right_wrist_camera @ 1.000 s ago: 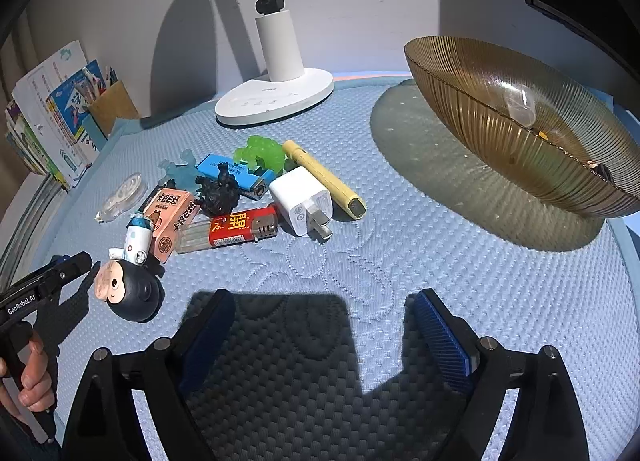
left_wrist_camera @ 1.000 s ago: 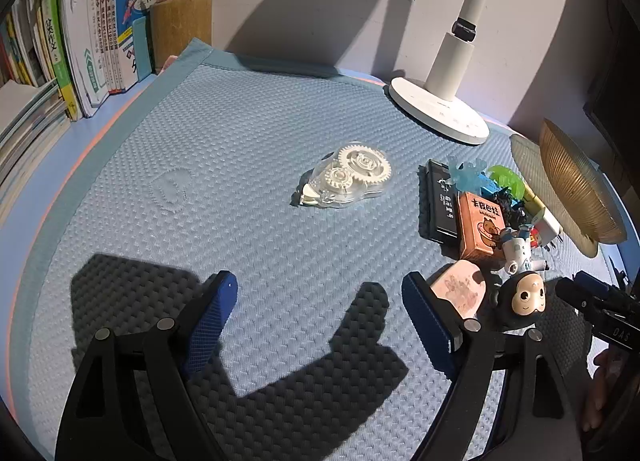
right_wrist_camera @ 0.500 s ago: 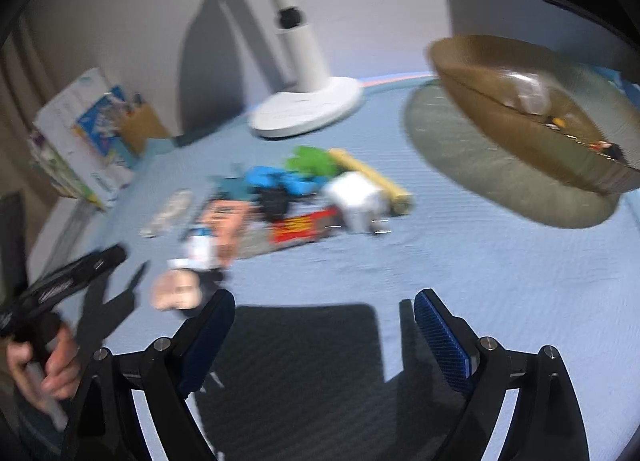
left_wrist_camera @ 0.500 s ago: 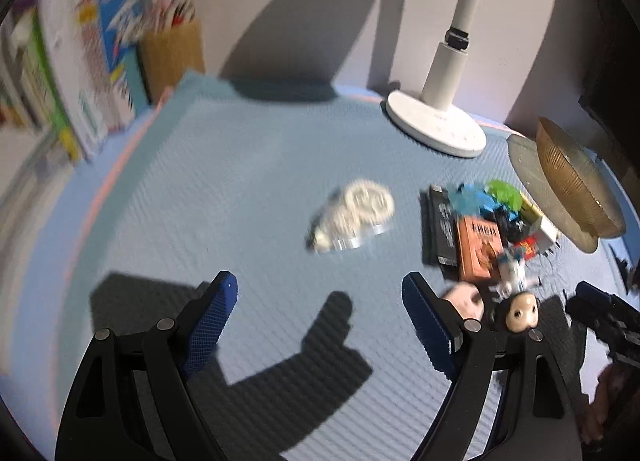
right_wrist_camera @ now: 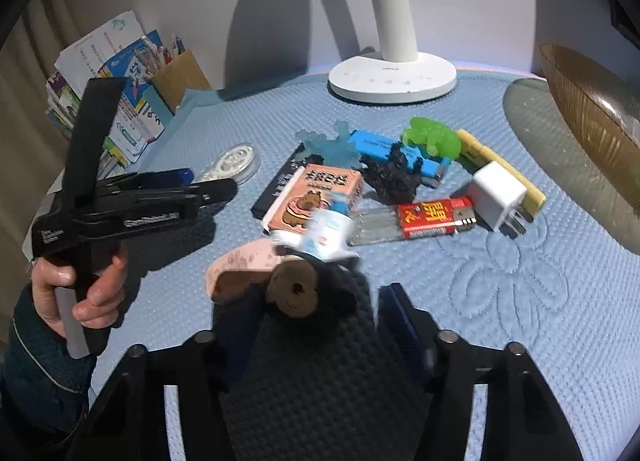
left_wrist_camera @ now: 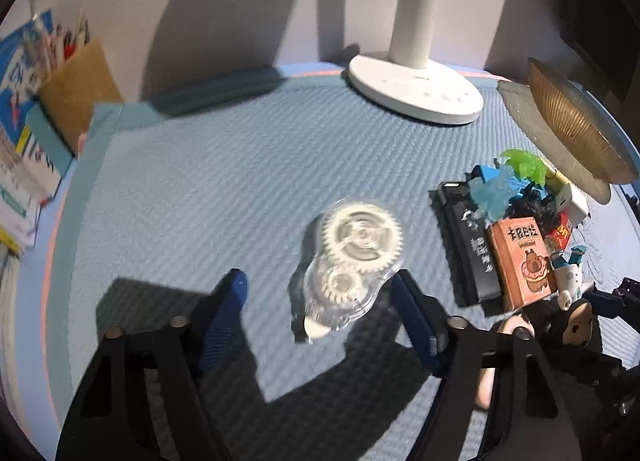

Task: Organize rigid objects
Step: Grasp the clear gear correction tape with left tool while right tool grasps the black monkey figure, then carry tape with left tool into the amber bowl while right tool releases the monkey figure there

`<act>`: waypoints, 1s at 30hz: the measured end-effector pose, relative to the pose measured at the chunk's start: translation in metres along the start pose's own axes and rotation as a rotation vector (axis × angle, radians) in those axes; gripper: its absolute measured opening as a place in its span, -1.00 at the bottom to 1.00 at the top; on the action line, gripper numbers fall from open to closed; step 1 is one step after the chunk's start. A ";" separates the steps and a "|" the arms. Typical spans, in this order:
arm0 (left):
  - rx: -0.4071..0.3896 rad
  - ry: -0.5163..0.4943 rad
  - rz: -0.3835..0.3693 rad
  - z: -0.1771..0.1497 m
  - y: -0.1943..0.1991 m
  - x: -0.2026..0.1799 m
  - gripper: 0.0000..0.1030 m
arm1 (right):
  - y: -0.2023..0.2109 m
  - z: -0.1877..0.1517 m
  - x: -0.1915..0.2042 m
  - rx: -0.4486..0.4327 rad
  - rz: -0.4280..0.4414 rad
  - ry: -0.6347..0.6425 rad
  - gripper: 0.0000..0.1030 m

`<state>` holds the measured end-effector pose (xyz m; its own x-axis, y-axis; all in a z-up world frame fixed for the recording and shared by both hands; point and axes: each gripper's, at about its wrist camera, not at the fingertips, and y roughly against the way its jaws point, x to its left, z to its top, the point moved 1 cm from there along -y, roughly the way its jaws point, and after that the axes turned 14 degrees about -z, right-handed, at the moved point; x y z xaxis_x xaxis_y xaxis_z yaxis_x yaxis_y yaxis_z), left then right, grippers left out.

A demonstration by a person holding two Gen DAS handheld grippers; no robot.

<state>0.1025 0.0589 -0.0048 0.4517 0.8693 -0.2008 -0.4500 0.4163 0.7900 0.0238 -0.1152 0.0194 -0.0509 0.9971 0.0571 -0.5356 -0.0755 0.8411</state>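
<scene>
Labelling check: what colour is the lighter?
Red lighter with a clear end, best in the right wrist view.

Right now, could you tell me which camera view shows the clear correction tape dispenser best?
The left wrist view: the correction tape dispenser lies close and whole between the open left gripper fingers, its gears plain. The right wrist view shows only part of it, small, behind the left gripper's tips.

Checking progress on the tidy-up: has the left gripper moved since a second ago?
Yes. The left gripper has moved forward toward the lamp base, so the correction tape now lies between its open fingers.
</scene>
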 end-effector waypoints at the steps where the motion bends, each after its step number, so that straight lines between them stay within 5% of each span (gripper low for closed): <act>1: -0.007 -0.003 -0.007 0.001 0.000 -0.002 -0.05 | -0.001 0.002 0.003 -0.001 0.006 0.008 -0.15; 3: -0.014 -0.020 -0.011 0.002 0.001 -0.009 -0.35 | -0.001 0.003 0.007 -0.009 0.003 0.024 -0.16; 14: -0.129 -0.026 -0.080 -0.019 0.055 -0.063 -0.38 | 0.041 -0.003 -0.050 -0.052 0.035 0.040 -0.24; 22: -0.126 -0.061 -0.188 -0.036 0.060 -0.123 -0.38 | 0.047 -0.024 -0.101 0.059 0.078 0.181 -0.24; 26: -0.098 -0.075 -0.212 -0.042 0.052 -0.134 -0.38 | 0.063 -0.033 -0.141 0.037 0.077 0.051 0.04; 30: -0.090 -0.068 -0.214 -0.042 0.046 -0.139 -0.38 | 0.071 -0.042 -0.137 0.035 0.080 0.008 0.31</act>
<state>-0.0132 -0.0316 0.0357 0.5940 0.7397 -0.3162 -0.4038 0.6142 0.6780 -0.0426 -0.2579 0.0491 -0.0994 0.9877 0.1208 -0.4993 -0.1546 0.8525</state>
